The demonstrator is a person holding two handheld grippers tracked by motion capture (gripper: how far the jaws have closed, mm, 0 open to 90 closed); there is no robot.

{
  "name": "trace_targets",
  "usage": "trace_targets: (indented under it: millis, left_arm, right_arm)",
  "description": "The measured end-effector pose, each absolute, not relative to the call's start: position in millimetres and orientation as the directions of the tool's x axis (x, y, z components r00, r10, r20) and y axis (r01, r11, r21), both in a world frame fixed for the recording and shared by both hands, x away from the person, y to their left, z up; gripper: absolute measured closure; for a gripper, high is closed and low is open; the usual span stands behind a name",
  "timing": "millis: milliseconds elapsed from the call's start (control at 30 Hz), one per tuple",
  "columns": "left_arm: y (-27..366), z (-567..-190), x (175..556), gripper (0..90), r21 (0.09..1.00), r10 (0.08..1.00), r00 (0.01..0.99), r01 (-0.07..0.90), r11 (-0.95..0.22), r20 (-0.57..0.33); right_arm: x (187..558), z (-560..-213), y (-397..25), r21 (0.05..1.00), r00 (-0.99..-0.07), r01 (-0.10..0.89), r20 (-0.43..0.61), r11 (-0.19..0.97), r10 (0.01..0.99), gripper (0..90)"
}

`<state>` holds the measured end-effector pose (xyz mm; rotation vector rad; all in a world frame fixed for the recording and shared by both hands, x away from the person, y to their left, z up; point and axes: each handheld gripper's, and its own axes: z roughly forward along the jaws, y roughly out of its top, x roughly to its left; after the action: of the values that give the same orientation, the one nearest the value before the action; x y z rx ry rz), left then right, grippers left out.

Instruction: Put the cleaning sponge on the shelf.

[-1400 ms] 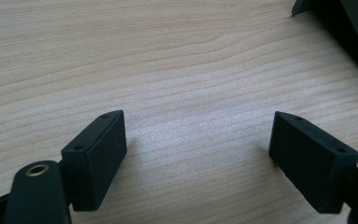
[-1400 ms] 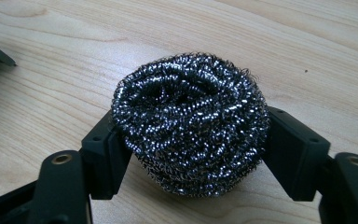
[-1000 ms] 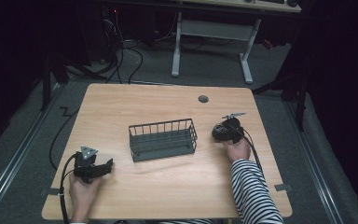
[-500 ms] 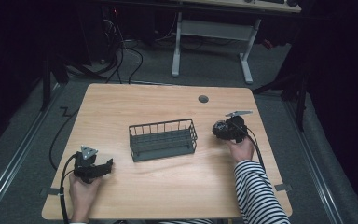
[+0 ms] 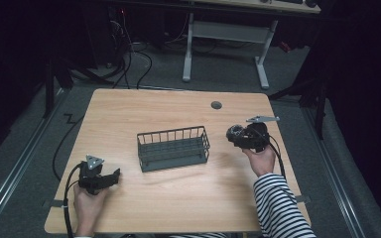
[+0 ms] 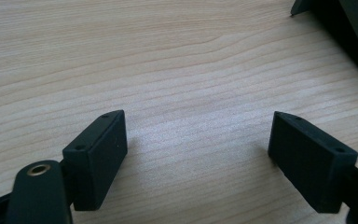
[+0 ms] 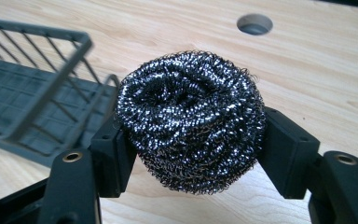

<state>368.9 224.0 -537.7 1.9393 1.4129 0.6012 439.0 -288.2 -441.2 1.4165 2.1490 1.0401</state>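
Note:
A steel wool scourer (image 7: 190,120), a round dark metallic ball, is held between the jaws of my right gripper (image 7: 193,149). In the high view the right gripper (image 5: 239,136) hovers just right of a dark wire basket (image 5: 173,148) at the table's middle, and the scourer (image 5: 235,133) points toward the basket's right end. The basket (image 7: 37,93) looks empty in the right gripper view. My left gripper (image 5: 110,177) rests low at the table's front left, open, with bare wood between its jaws (image 6: 198,149).
A round cable hole (image 5: 216,105) sits near the far edge of the wooden table (image 5: 129,114). A corner of the basket (image 6: 349,32) shows at the upper right of the left gripper view. Desk legs and cables stand on the floor beyond the table.
My right gripper has moved left toward the basket with the scourer in it. The left gripper has stayed in place.

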Motion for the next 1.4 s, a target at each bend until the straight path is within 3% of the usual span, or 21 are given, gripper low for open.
trace_targets:
  millis: [700,1400]
  left_arm:
    - [223.9,-537.7,368.8,20.4,0.734,0.949,0.314,0.648,-0.203,-0.014]
    - [223.8,-537.6,368.7,20.6,0.734,0.949,0.315,0.648,-0.204,-0.014]
  right_arm:
    - [418.7,-408.2,-266.1,0.774,-0.540,0.567,0.092,0.281,0.837,35.0]
    - [423.6,-385.6,-200.6,0.778,-0.680,0.492,0.064,0.390,0.730,35.0]
